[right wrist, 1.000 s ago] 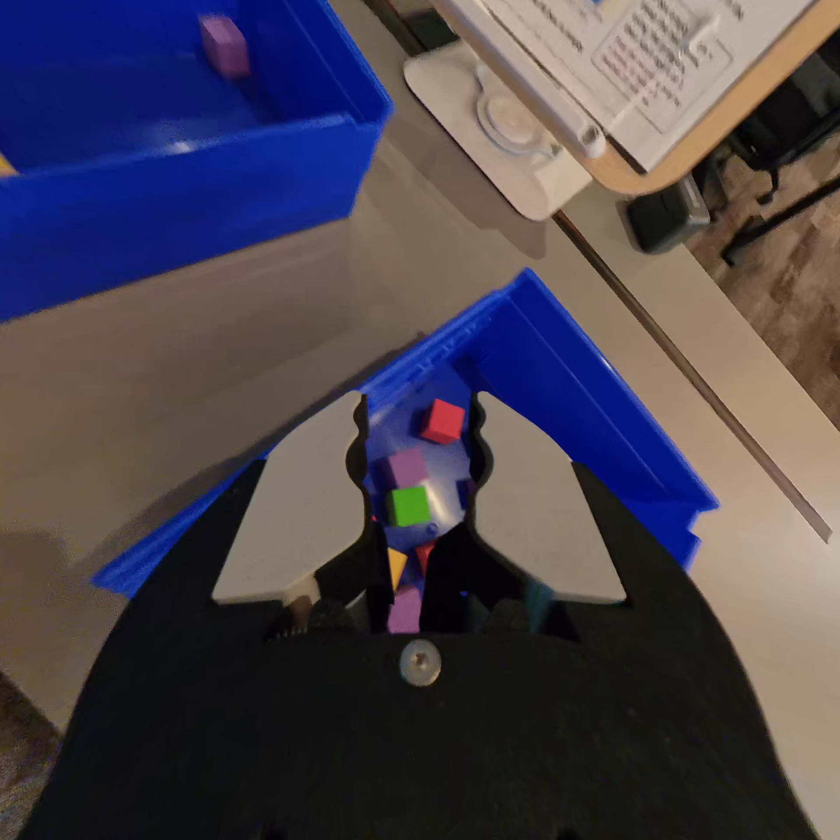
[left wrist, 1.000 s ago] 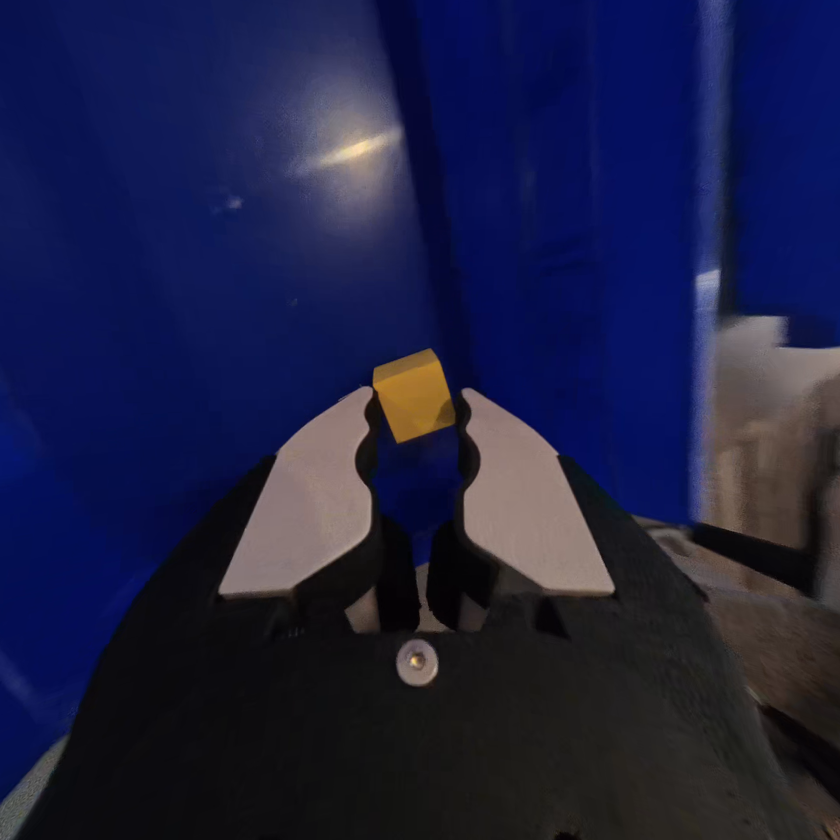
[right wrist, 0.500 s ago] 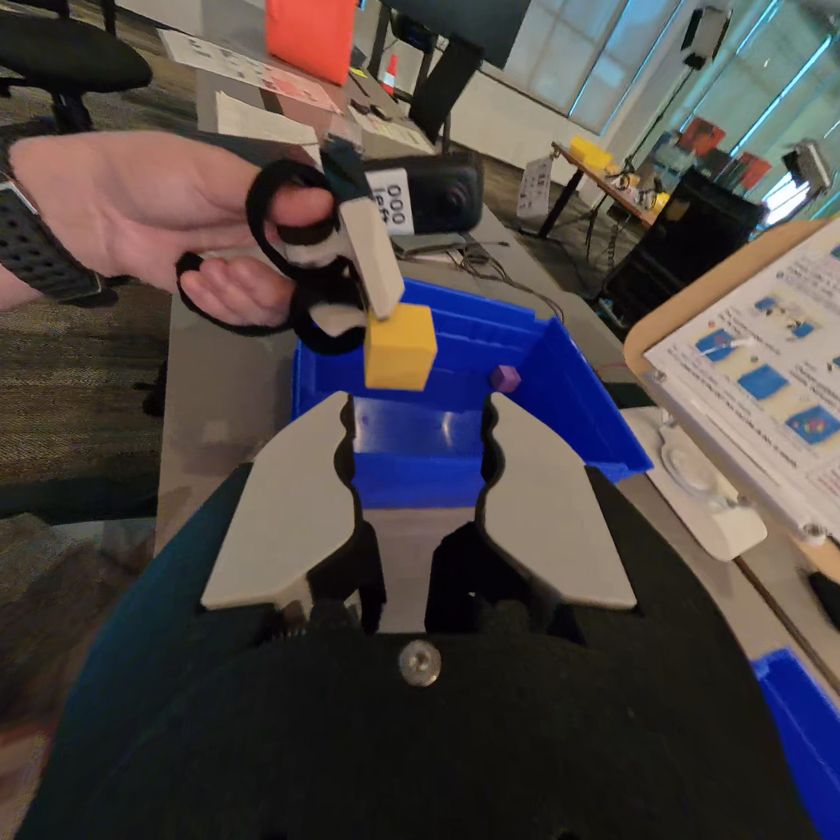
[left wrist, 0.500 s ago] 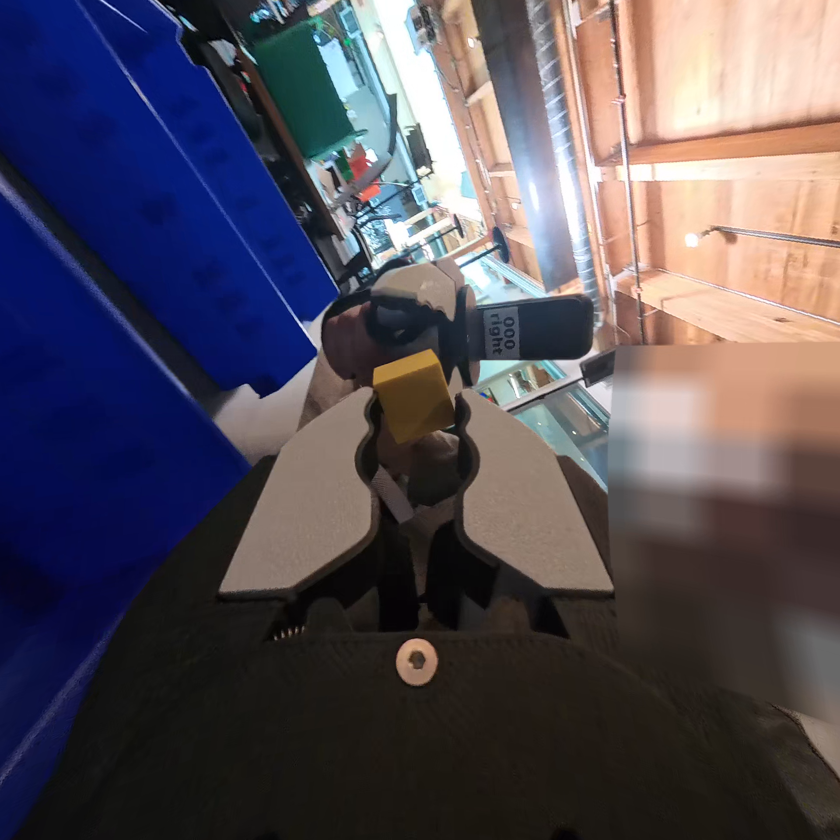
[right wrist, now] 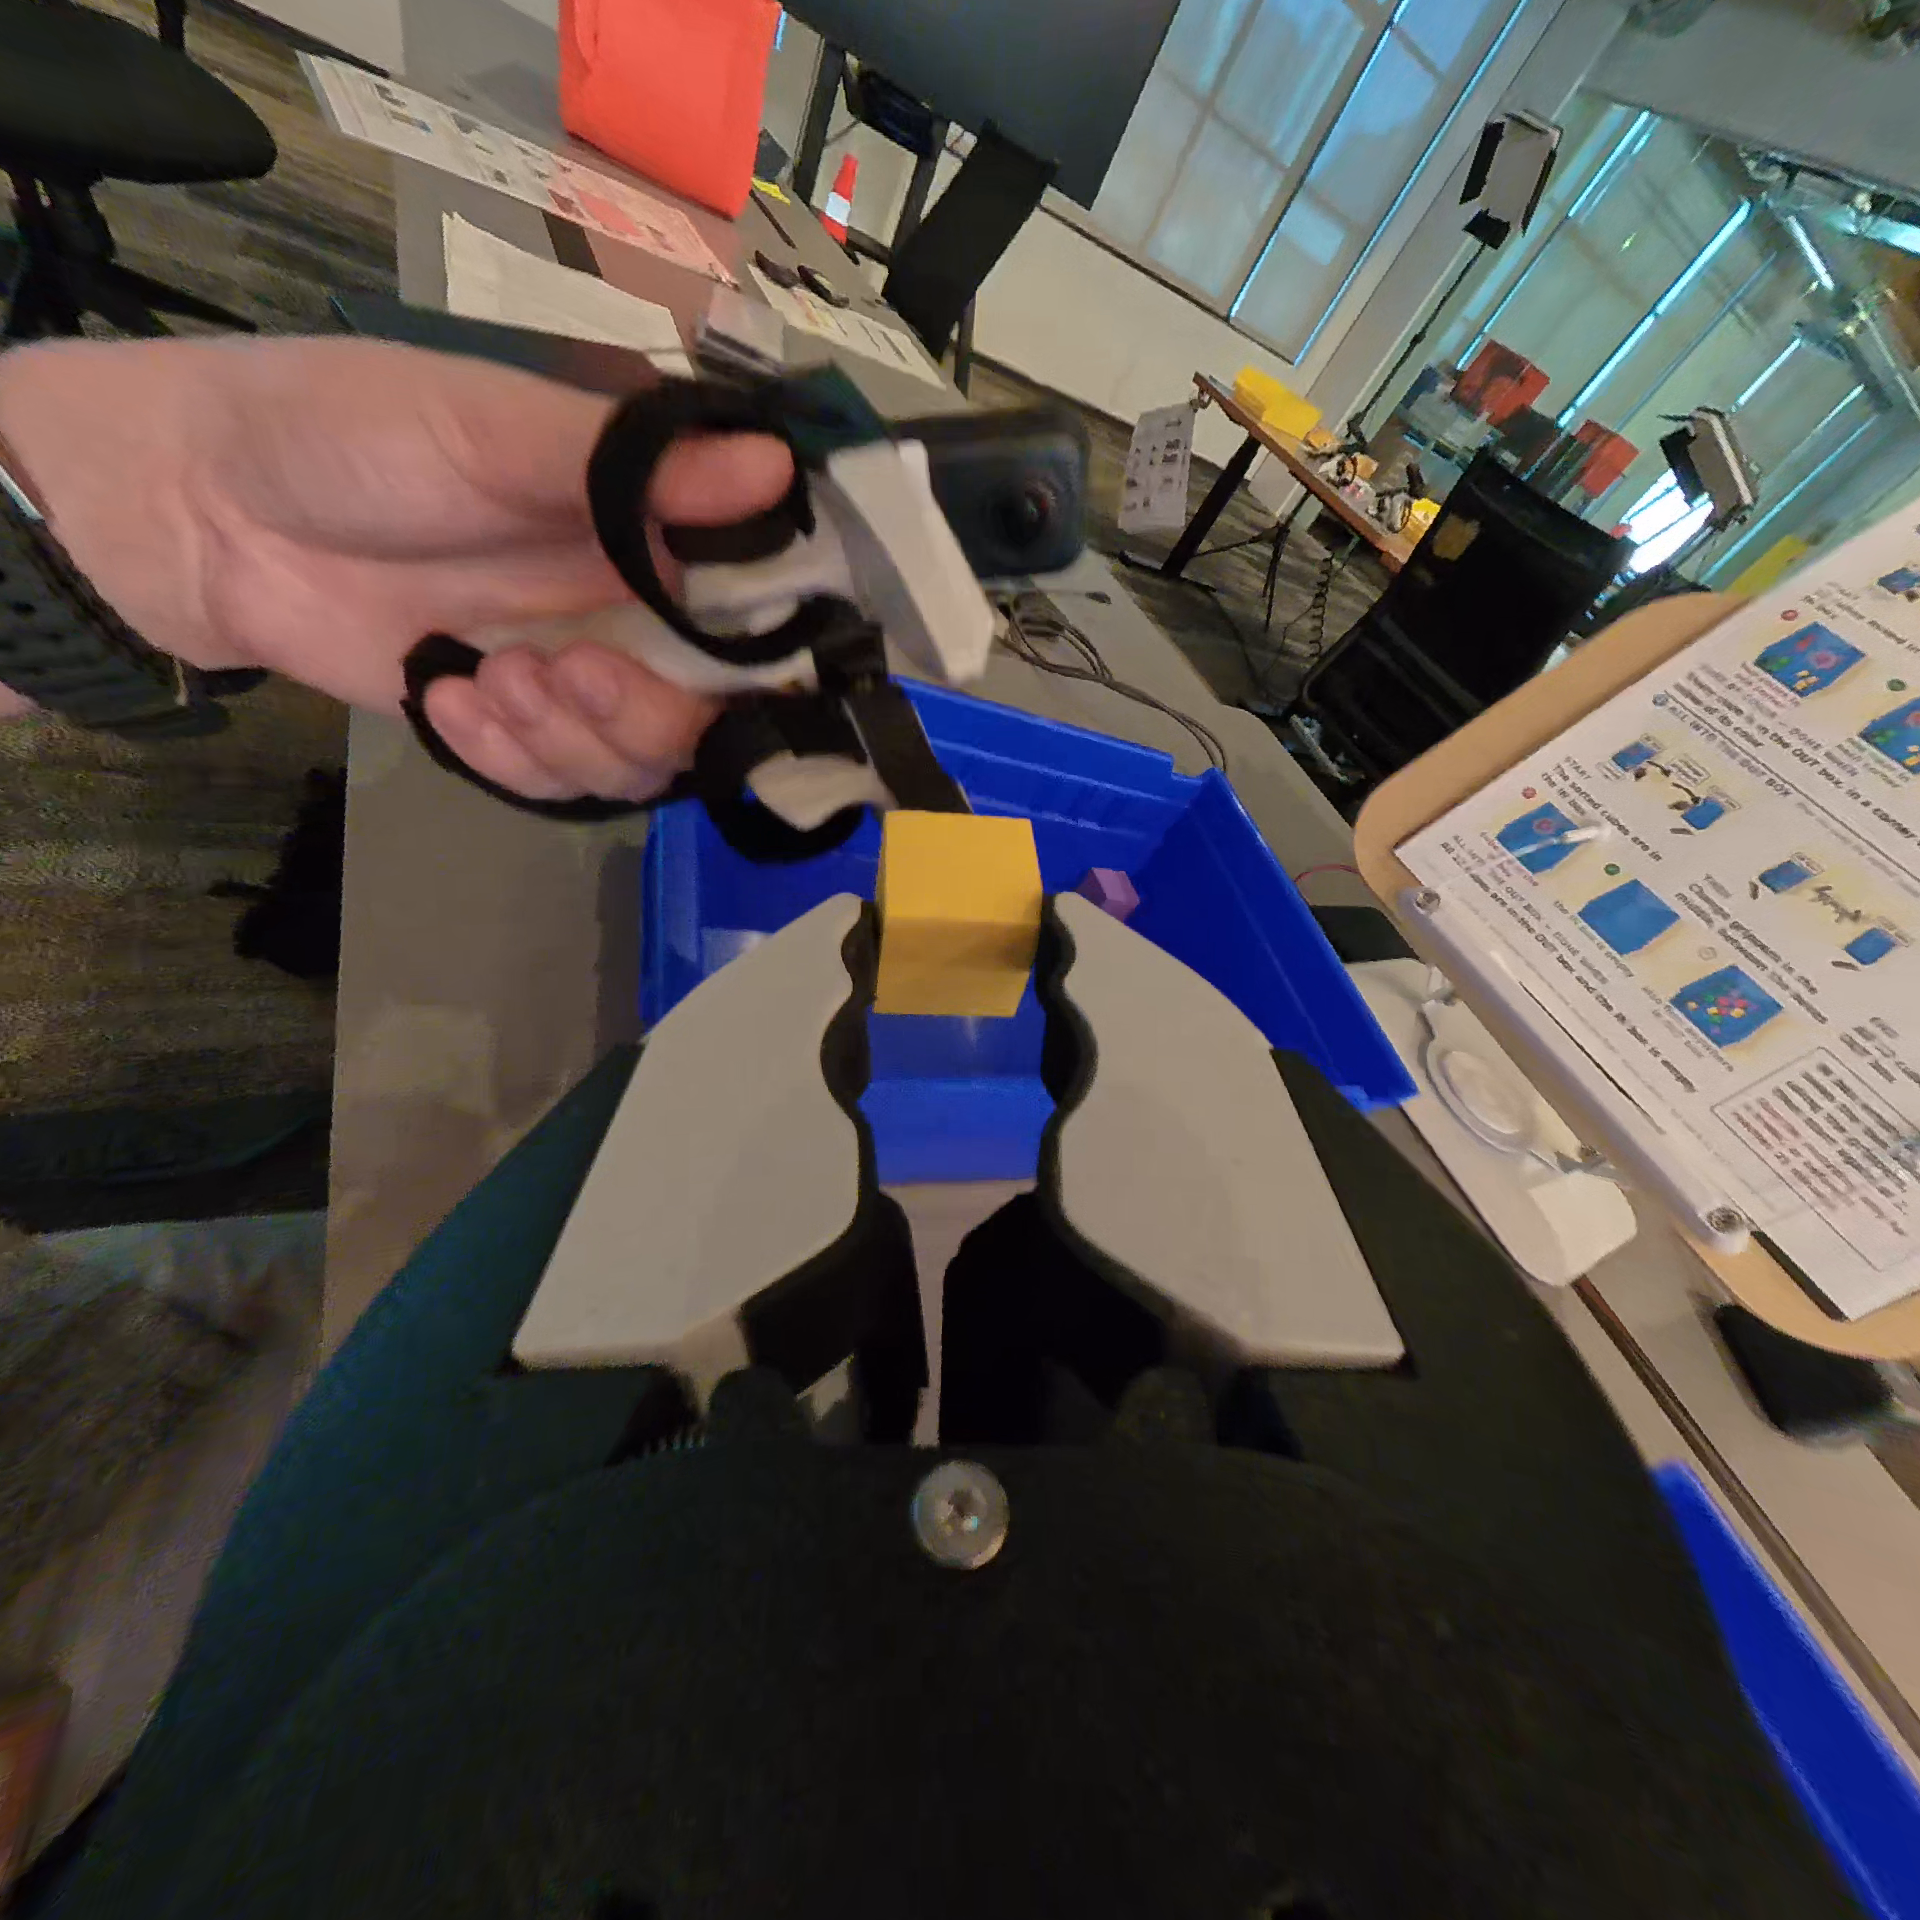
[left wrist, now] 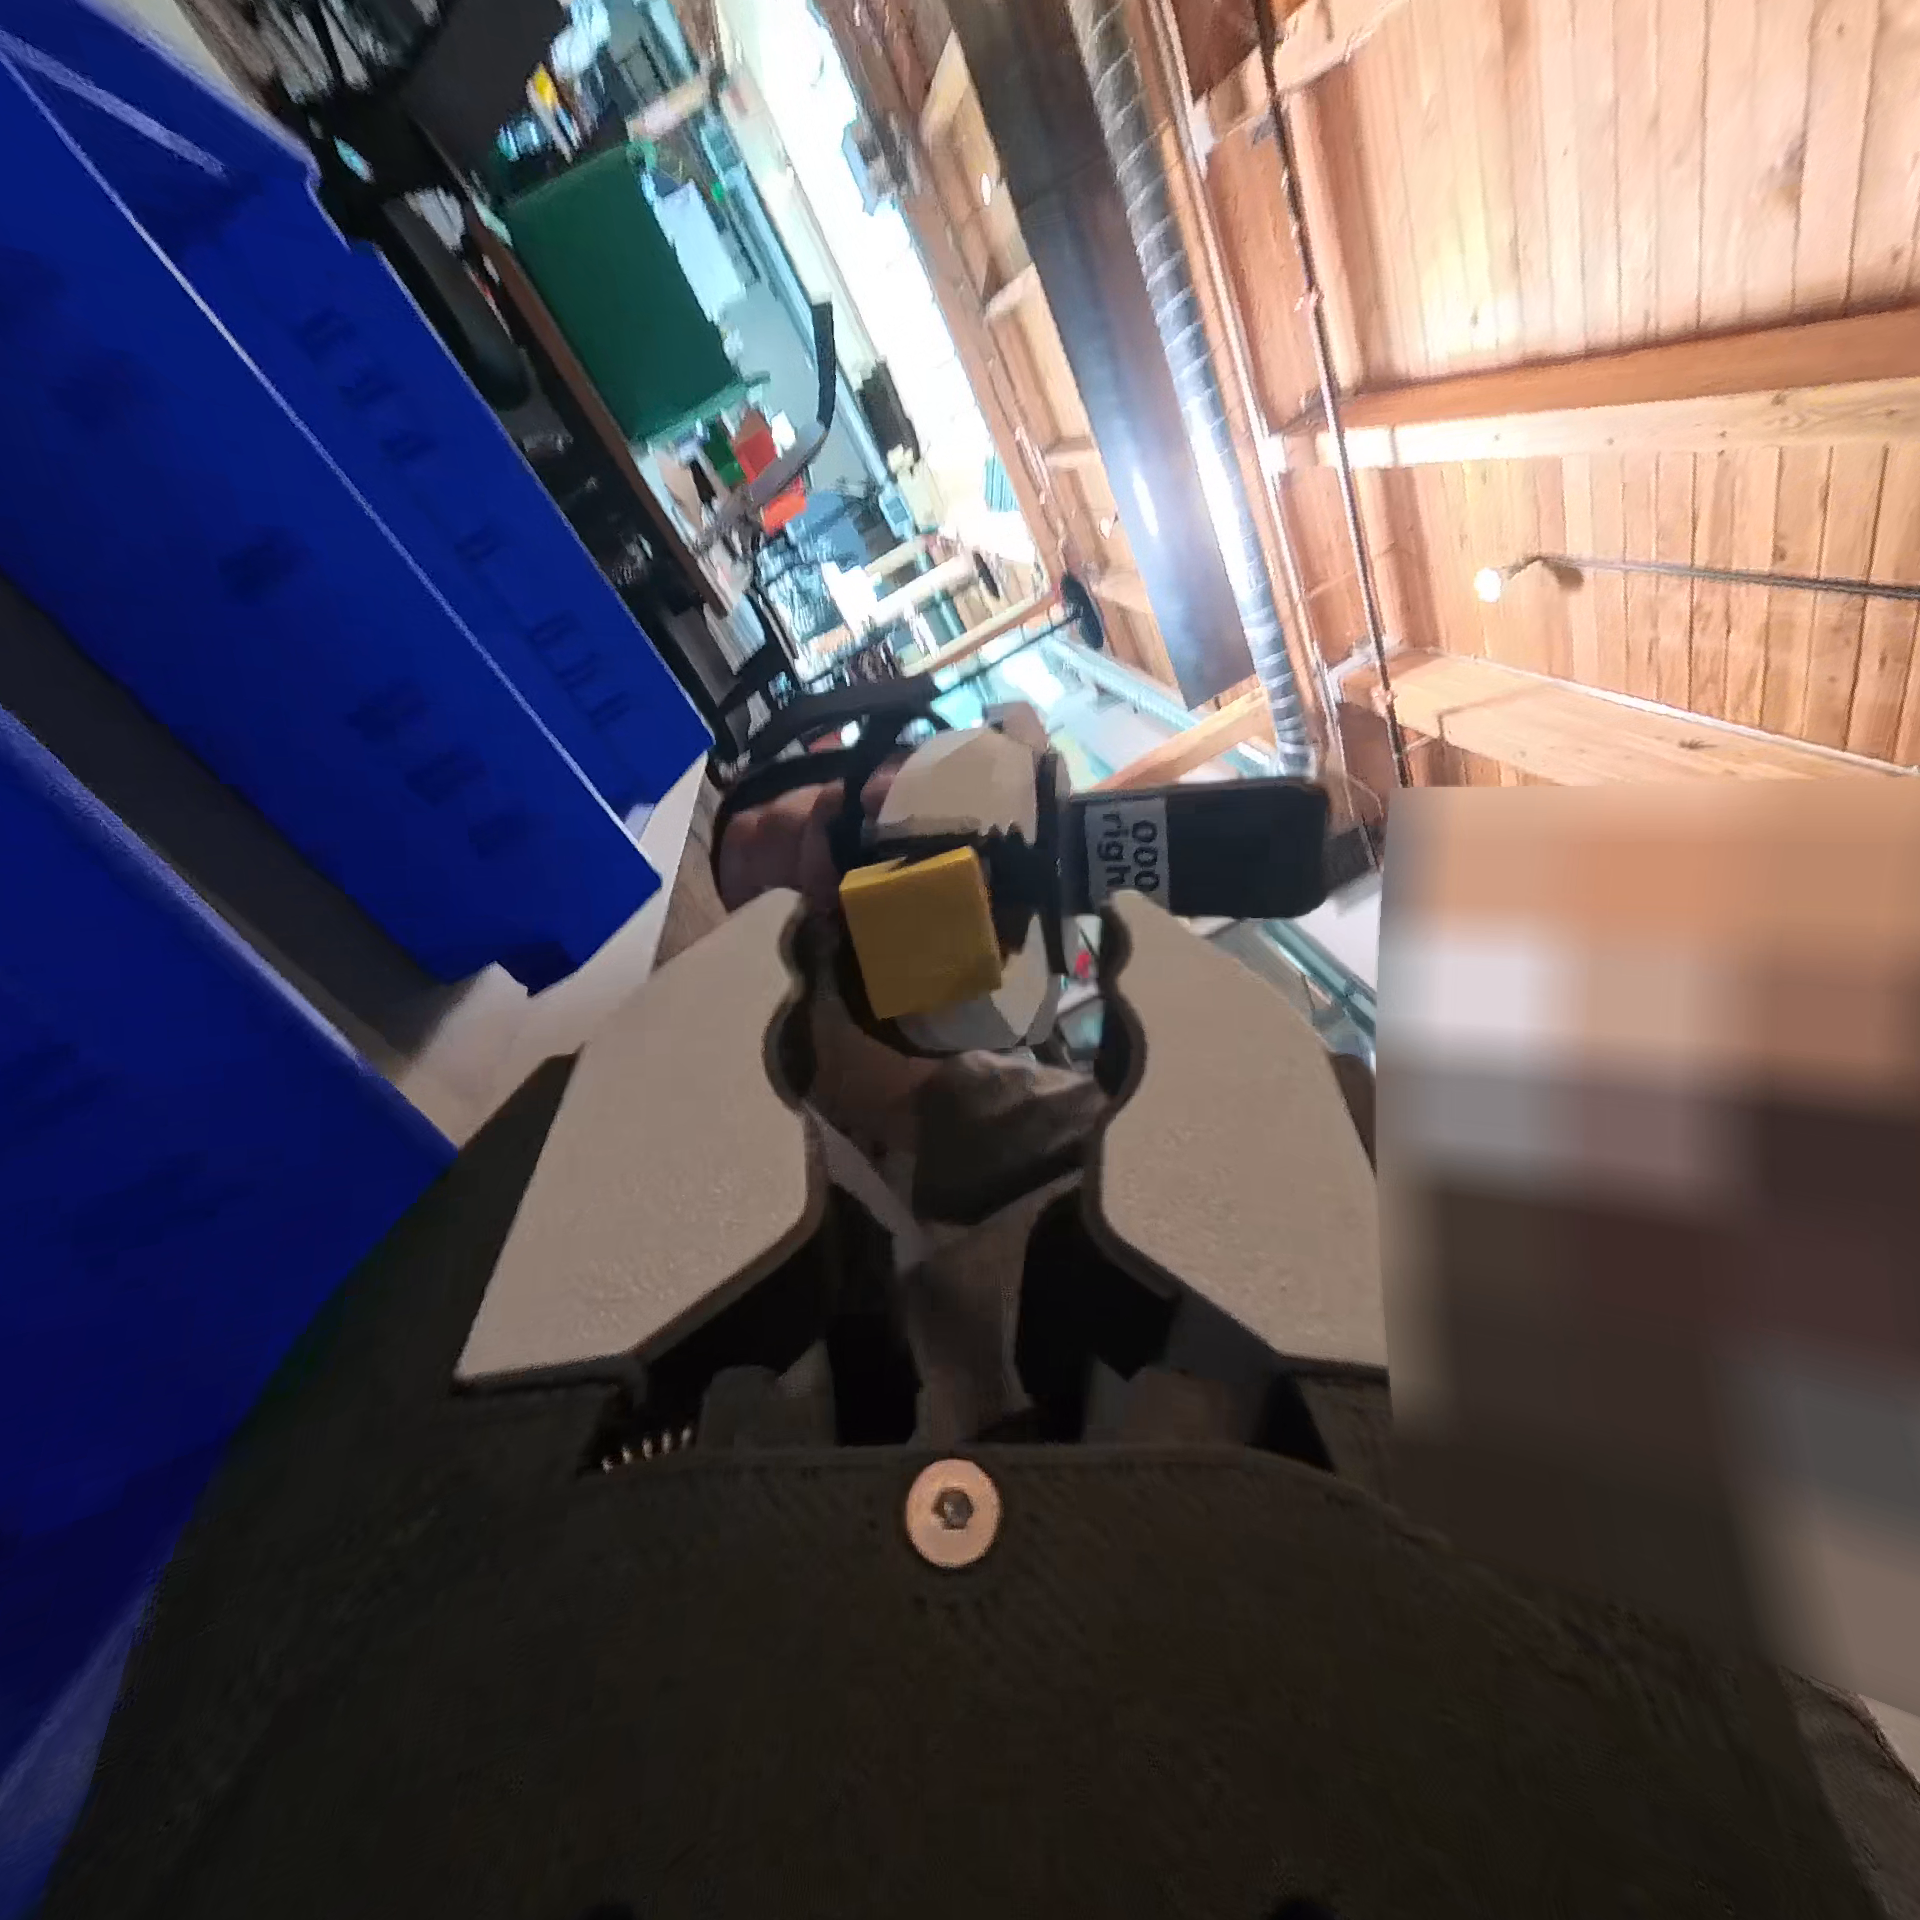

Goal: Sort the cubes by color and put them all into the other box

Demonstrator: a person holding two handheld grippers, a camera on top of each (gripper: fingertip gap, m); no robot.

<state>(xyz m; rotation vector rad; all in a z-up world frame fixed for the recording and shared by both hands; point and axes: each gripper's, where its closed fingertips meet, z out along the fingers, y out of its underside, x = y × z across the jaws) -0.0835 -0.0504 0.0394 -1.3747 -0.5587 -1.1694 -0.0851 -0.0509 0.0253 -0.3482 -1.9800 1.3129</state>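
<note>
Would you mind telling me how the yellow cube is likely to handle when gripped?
Likely stiff: the yellow cube shows crisp edges while pinched in the right claw. Probably light, as the tips alone hold it. Its flat faces suggest it won't roll.

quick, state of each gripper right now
Left gripper: open, the small yellow wooden cube sits free between its tips.
Right gripper: shut on that cube.
</note>
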